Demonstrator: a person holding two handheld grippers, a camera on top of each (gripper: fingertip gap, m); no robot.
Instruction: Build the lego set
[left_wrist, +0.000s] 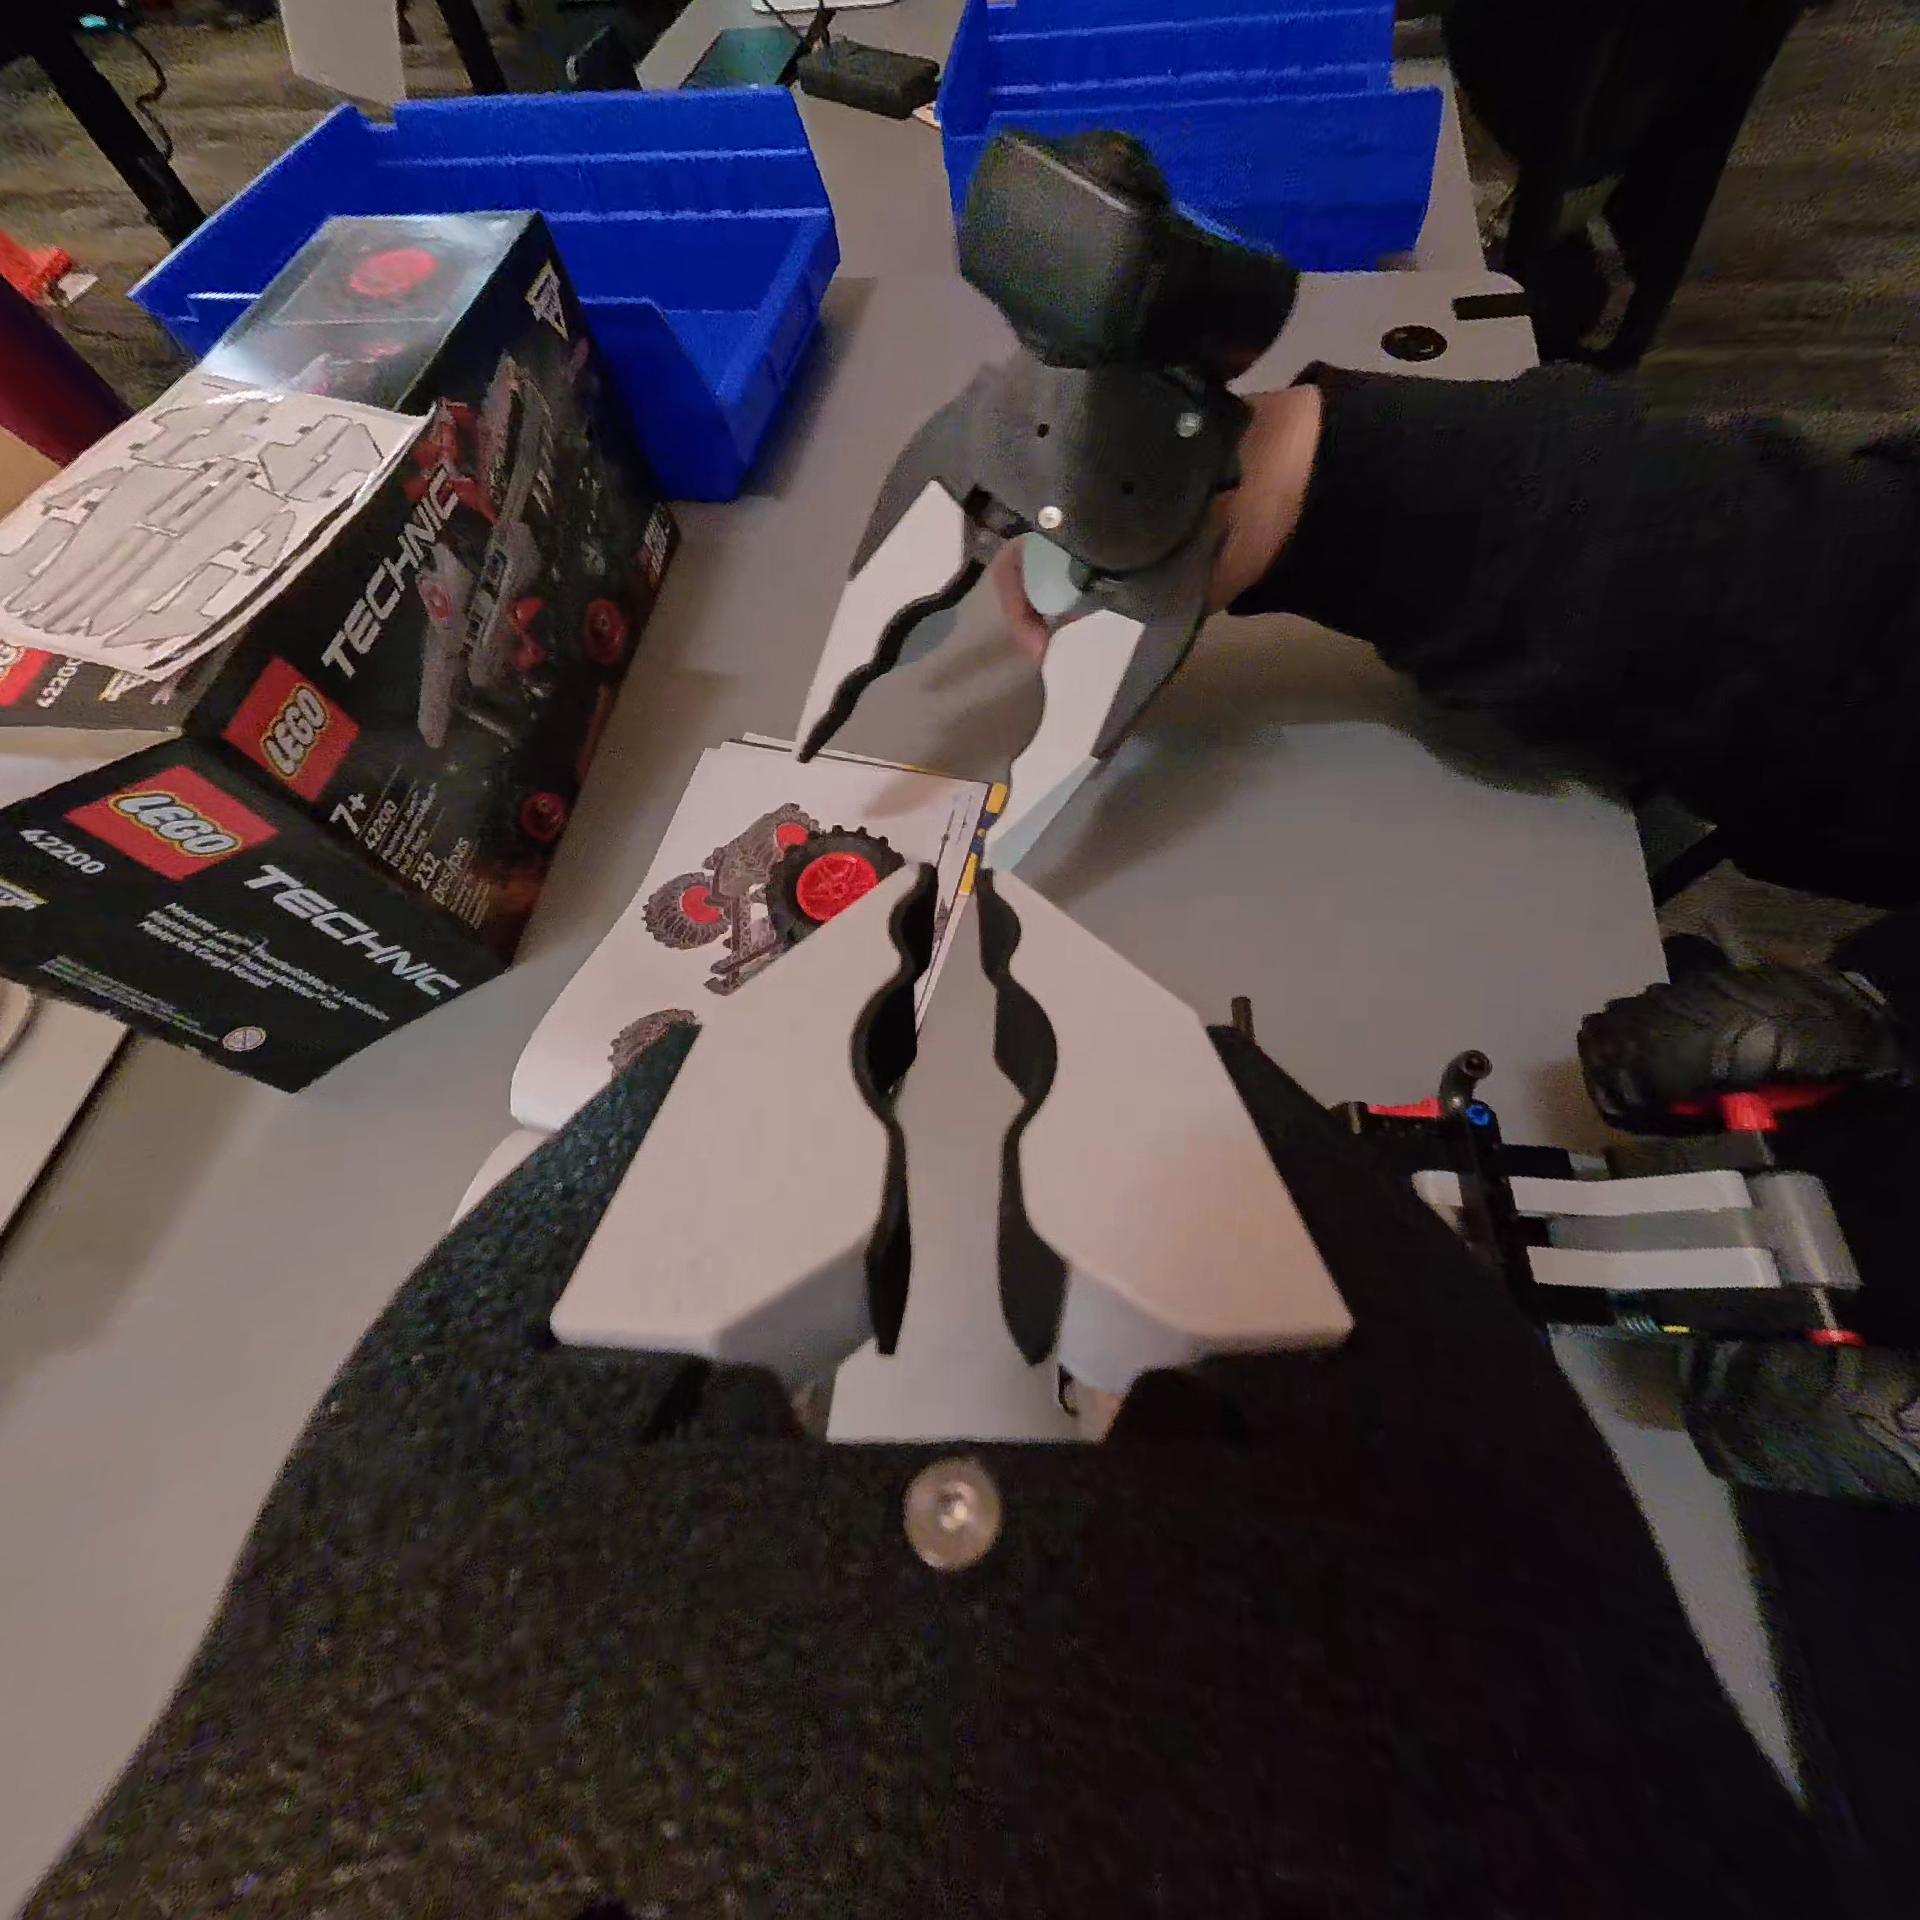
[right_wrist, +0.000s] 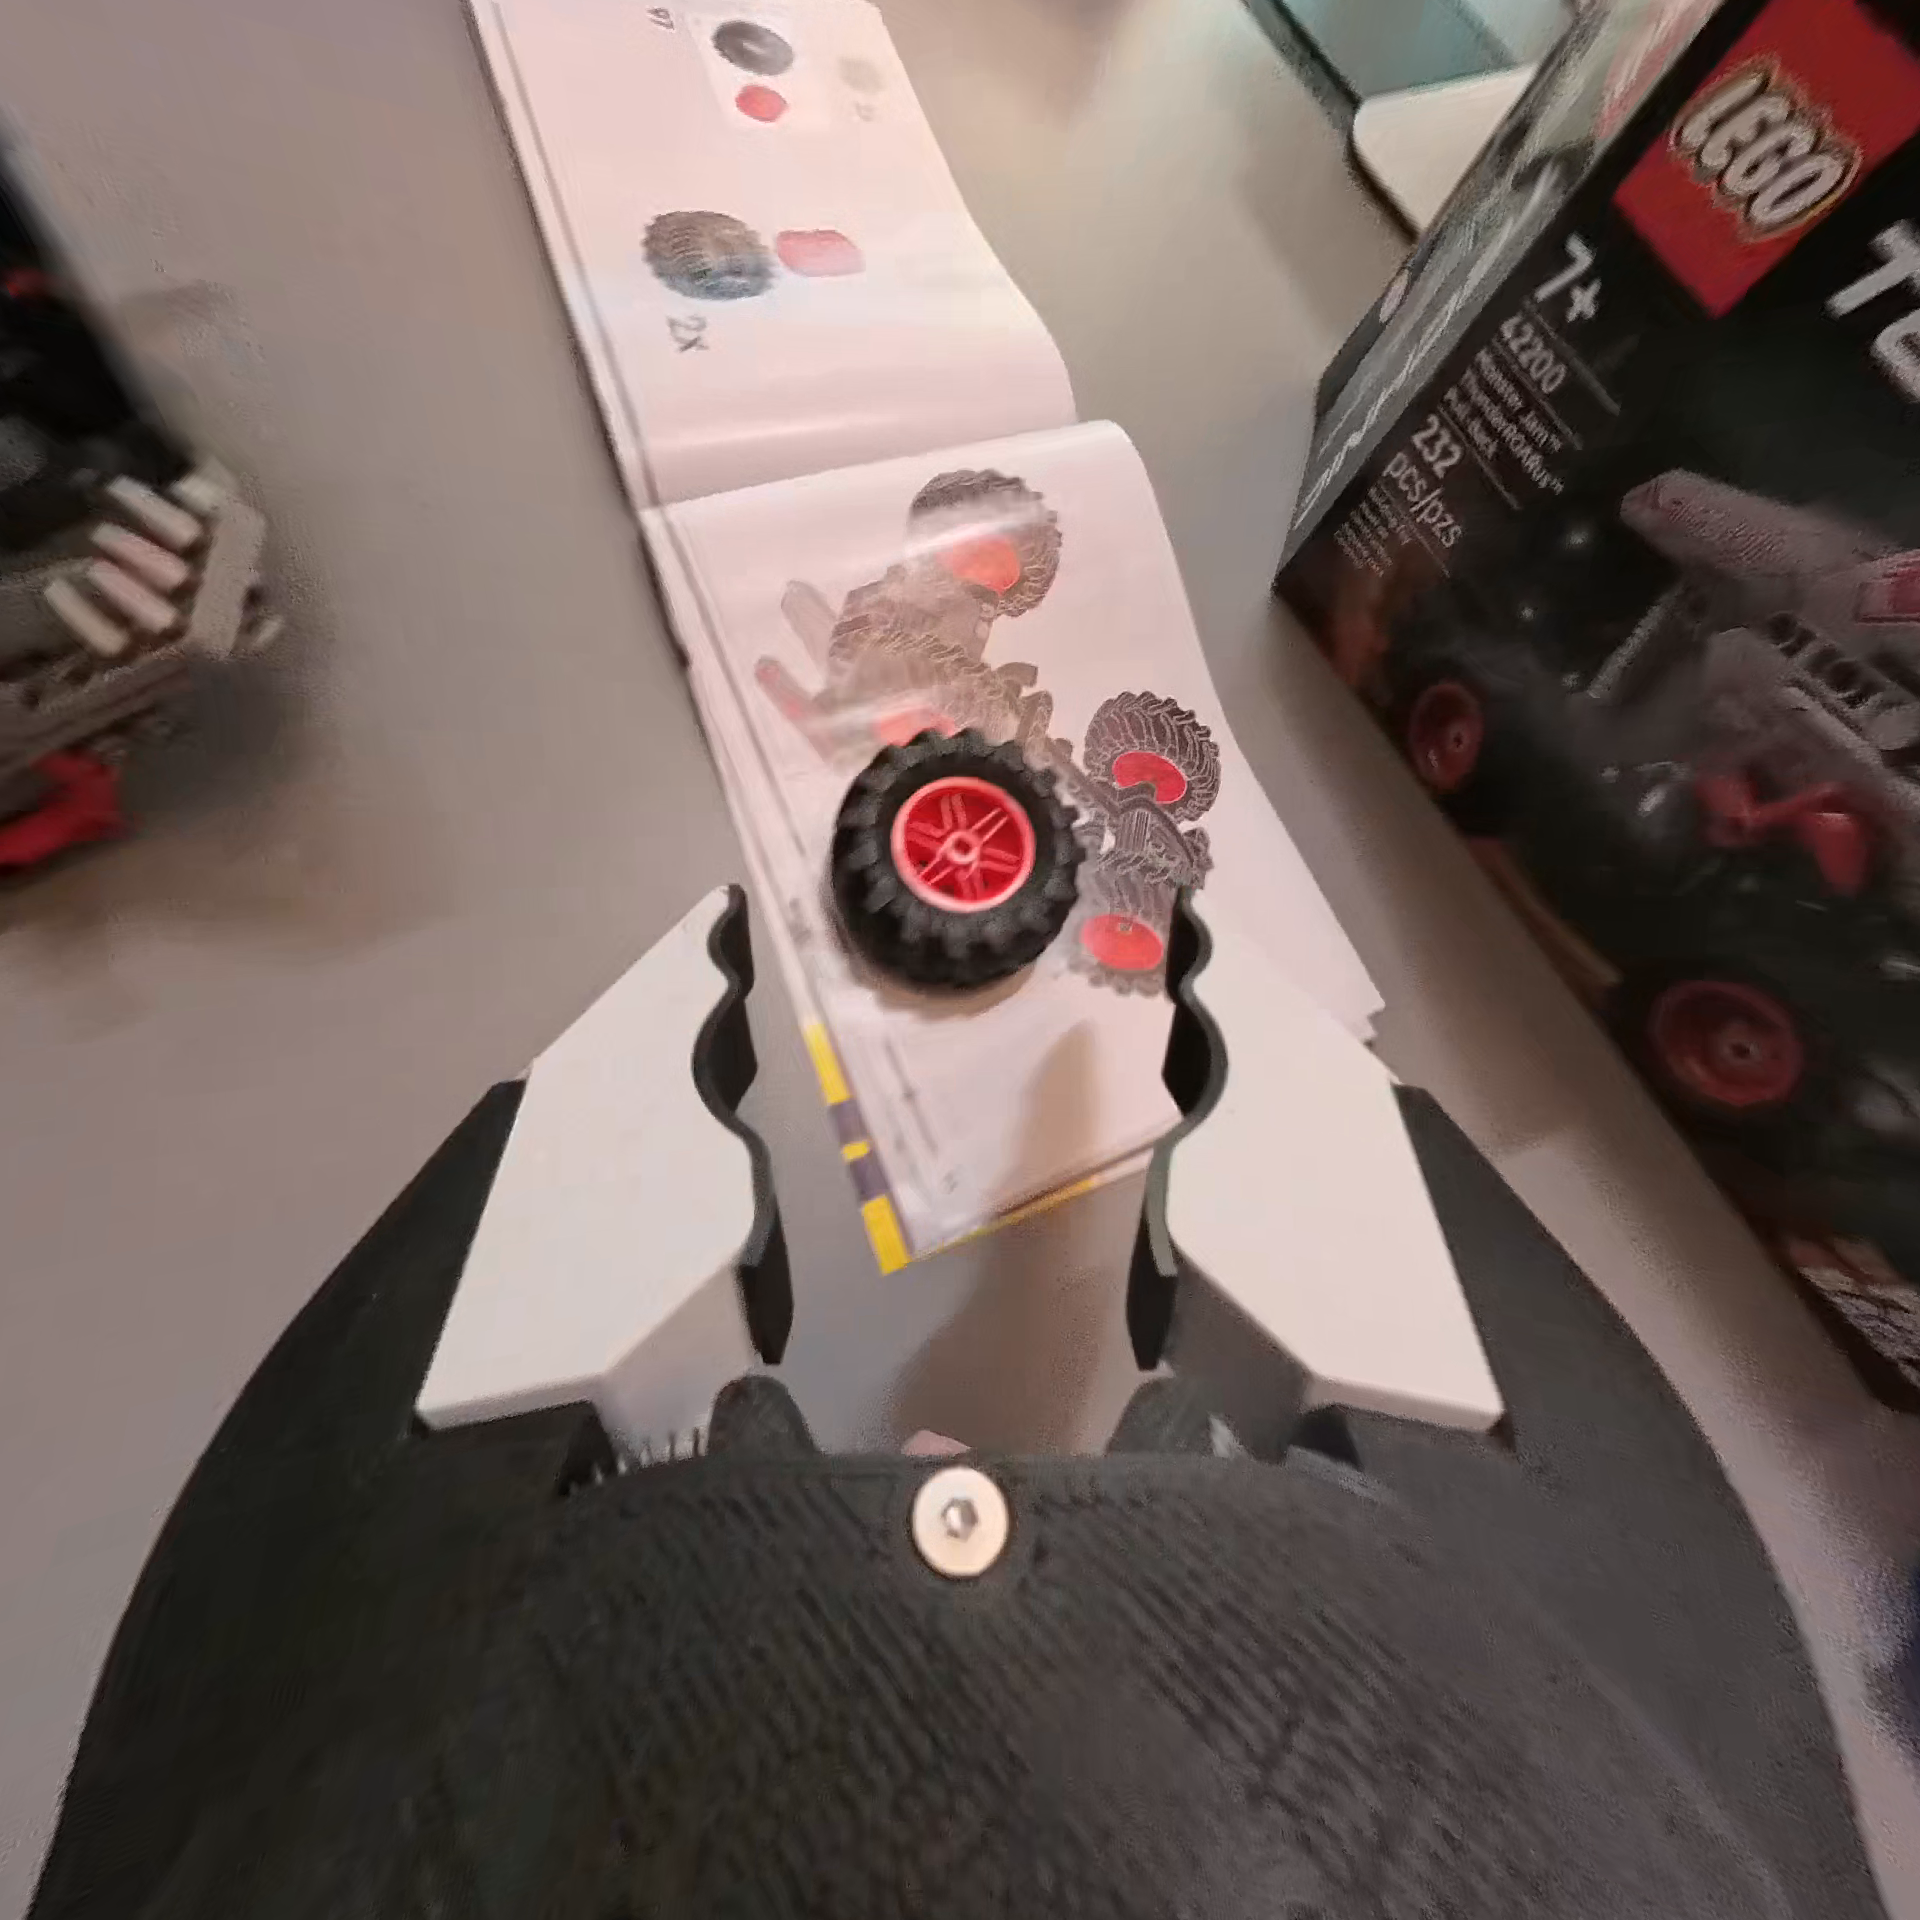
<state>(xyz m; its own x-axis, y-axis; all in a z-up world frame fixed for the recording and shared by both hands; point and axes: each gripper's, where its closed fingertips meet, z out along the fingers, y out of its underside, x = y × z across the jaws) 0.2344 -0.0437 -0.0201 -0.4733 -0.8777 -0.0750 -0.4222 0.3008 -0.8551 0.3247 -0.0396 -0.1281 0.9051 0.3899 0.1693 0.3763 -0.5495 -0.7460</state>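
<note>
A black tyre with a red hub (right_wrist: 954, 857) lies flat on the open instruction booklet (right_wrist: 935, 436). My right gripper (right_wrist: 958, 914) is wide open just short of it, one tip on each side, and touches nothing. In the left wrist view the wheel (left_wrist: 831, 883) shows partly behind my left finger. My left gripper (left_wrist: 951, 881) hovers over the booklet's (left_wrist: 665, 966) right edge, its jaws a narrow slit apart with nothing between them. The right gripper (left_wrist: 956, 748) shows beyond it, open over the booklet's far edge. The partly built truck (left_wrist: 1621, 1236) sits to the right, and it shows blurred in the right wrist view (right_wrist: 104, 623).
The black set box (left_wrist: 416, 644) with a sticker sheet (left_wrist: 187, 520) on it lies left of the booklet; it also shows in the right wrist view (right_wrist: 1662, 520). Two blue bins (left_wrist: 623, 260) (left_wrist: 1195, 135) stand at the back. A person's dark sleeve (left_wrist: 1558, 540) reaches in from the right. One gripper's finger ends stand about 15 centimetres off the other's. It is some 15 centimetres from my left tips to the partly built truck (left_wrist: 1621, 1236).
</note>
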